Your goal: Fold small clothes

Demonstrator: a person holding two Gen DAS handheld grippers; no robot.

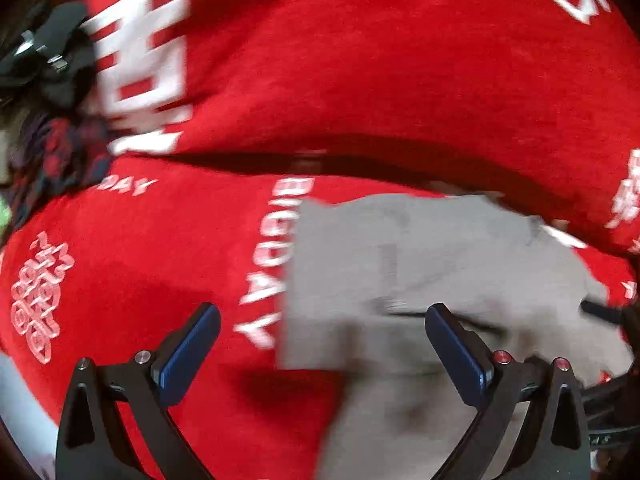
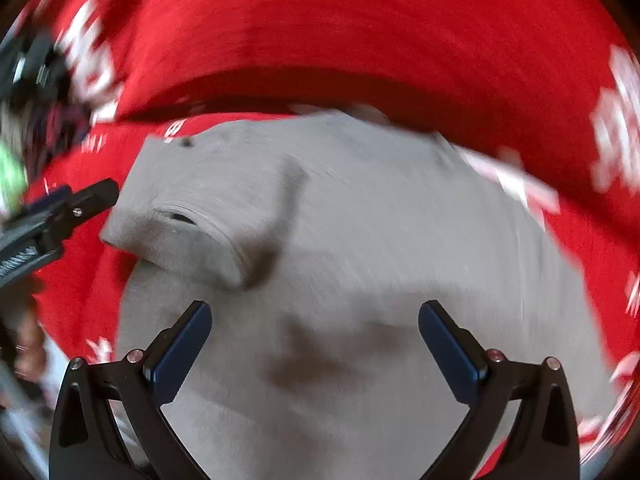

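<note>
"BIGDAY" on red cloth (image 1: 160, 288).

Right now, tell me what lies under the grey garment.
The grey cloth garment lies on a red fabric cover with white lettering, which shows around its edges. Whatever sits directly beneath the garment's middle is covered.

surface: red cloth (image 1: 168, 280), white print | on it: grey garment (image 2: 360, 240), partly folded

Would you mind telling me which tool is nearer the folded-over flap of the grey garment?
Right, I think. The right tool hangs open directly over the grey fabric garment, just short of its folded-over flap. The left tool, also open, straddles the garment's edge, partly over the red printed cloth.
</note>
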